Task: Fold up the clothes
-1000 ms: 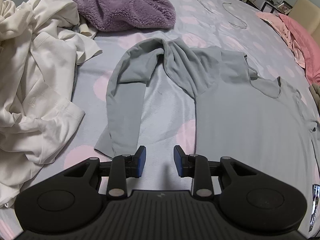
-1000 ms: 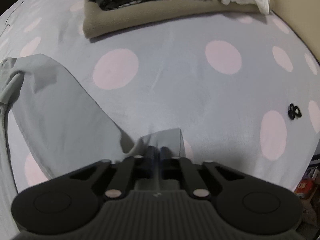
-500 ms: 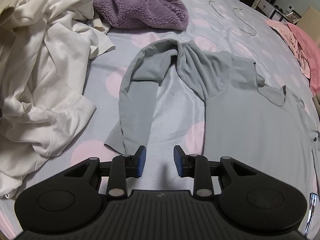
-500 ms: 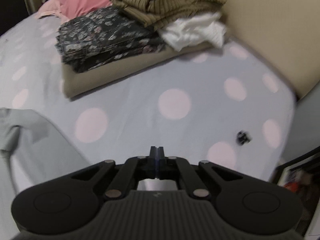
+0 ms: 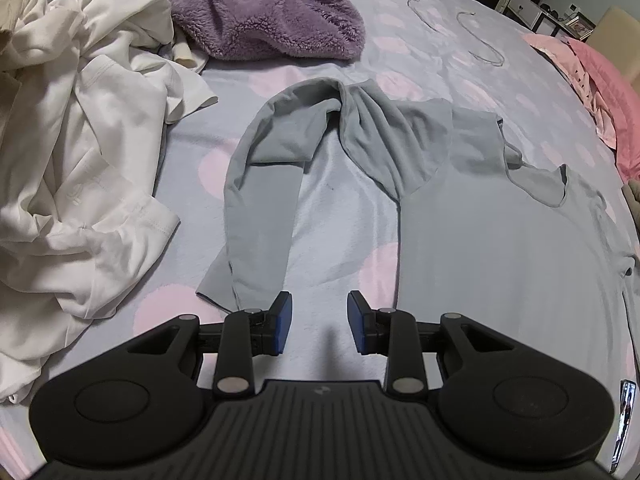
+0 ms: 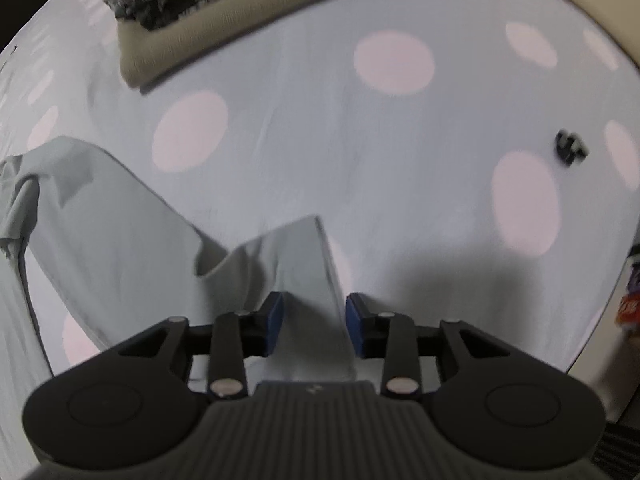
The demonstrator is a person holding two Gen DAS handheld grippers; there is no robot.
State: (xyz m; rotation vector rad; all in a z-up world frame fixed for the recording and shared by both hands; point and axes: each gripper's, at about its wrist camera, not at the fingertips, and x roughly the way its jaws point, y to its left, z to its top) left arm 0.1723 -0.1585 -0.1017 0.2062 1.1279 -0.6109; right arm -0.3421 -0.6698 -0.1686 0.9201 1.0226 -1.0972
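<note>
While we hold both grippers low over a bed (image 5: 460, 60) covered in a pale blue sheet with pink dots, a grey long-sleeved shirt (image 5: 500, 248) lies spread flat on it. Our left gripper (image 5: 319, 322) hovers with its jaws wide apart and empty, just beside the cuff of one sleeve (image 5: 260, 216), which bends up and back toward the shirt's shoulder. To the left sits a rumpled heap of white clothes (image 5: 80, 152), and beyond it a fluffy purple garment (image 5: 260, 12). A pink garment (image 5: 600, 80) lies at the far right edge.

Our right gripper (image 6: 314, 326) also has its jaws wide apart, with the end of the other grey sleeve (image 6: 304, 264) lying loose between them, not pinched. Farther back rests a stack of folded clothes (image 6: 192, 8). A small black object (image 6: 570, 150), blurred, sits on the sheet to the right.
</note>
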